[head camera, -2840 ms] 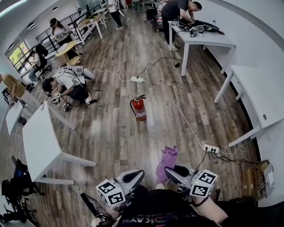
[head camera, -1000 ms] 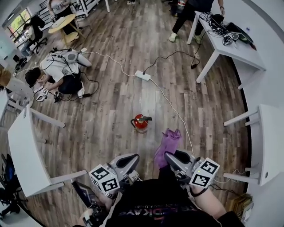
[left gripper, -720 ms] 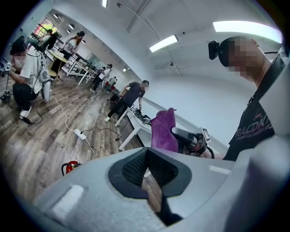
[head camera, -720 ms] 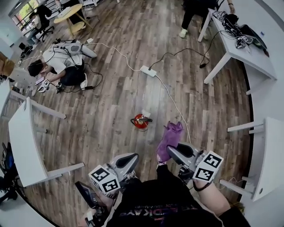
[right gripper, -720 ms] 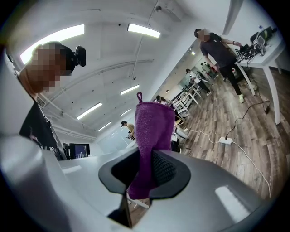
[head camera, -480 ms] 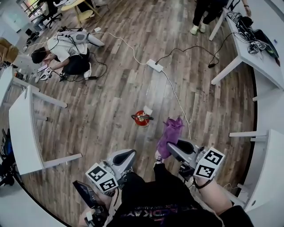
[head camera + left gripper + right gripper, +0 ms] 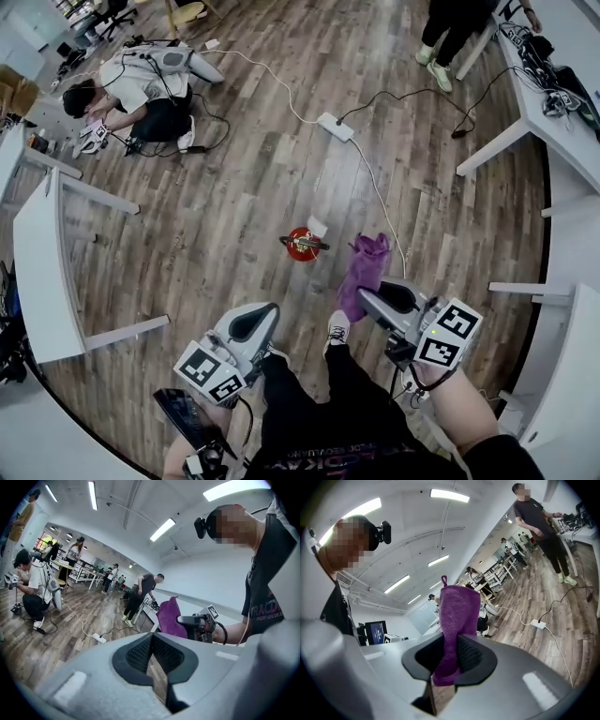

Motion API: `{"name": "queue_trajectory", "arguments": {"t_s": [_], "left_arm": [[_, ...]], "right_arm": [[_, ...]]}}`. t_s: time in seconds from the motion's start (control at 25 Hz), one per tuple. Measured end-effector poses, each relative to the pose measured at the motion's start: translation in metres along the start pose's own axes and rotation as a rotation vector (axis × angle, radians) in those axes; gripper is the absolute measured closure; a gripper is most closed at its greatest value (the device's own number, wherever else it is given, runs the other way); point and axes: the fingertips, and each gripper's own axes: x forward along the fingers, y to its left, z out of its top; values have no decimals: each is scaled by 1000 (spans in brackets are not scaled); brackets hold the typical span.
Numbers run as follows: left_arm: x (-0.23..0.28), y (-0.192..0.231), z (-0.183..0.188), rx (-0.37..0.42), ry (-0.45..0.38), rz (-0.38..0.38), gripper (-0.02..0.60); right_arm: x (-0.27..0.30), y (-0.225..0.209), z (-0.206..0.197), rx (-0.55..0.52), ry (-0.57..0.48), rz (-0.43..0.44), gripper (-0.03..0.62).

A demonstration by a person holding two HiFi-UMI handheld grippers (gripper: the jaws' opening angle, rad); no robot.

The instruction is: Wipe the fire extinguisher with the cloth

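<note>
1. Fire extinguisher [image 7: 302,243]: red, standing on the wooden floor [image 7: 225,234]. The head view sees it almost from straight above, with its black handle and hose across the top and a white tag just beside it.
2. Nothing touches the fire extinguisher. It stands ahead of both tools and roughly between them, closer to the right one.
3. The right tool [image 7: 389,298] is clamped on a purple cloth [image 7: 364,267]. In the right gripper view the cloth runs down between the two pads and rises well above them, with a small loop at its top edge.
4. In the head view the free end of the cloth reaches out ahead of the right tool. It is near the fire extinguisher but apart from it.
5. The left tool [image 7: 246,323] has its jaws together with nothing between them. The left gripper view shows the two pads meeting along a thin line.
6. The left gripper view also shows the right tool off to the side, the cloth sticking up from it.
7. A white cable [image 7: 375,202] runs across the floor from a power strip [image 7: 335,127] and passes to the right of the fire extinguisher.
8. A person [image 7: 131,89] crouches on the floor at the upper left of the head view, well apart from the fire extinguisher. A white surface [image 7: 42,272] stands along the left side.
</note>
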Motion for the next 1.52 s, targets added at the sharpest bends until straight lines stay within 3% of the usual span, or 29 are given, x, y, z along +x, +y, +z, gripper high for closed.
{"name": "queue_trajectory", "arguments": {"t_s": [0.32, 0.64, 0.8, 1.04, 1.28, 1.52], "left_arm": [[-28, 57, -36, 52, 66, -44, 577], [-62, 127, -105, 29, 208, -179, 577], [-59, 164, -127, 39, 243, -164, 577], [-37, 206, -144, 41, 178, -128, 577], [13, 214, -162, 51, 55, -115, 577], [51, 215, -204, 137, 1, -124, 577]], "right_arm": [[43, -15, -37, -34, -18, -120, 522], [79, -22, -59, -47, -102, -267, 522], [85, -47, -80, -47, -78, -304, 522], [97, -96, -110, -94, -7, -298, 522], [110, -164, -143, -209, 133, -280, 522], [125, -222, -180, -285, 223, -233, 522]]}}
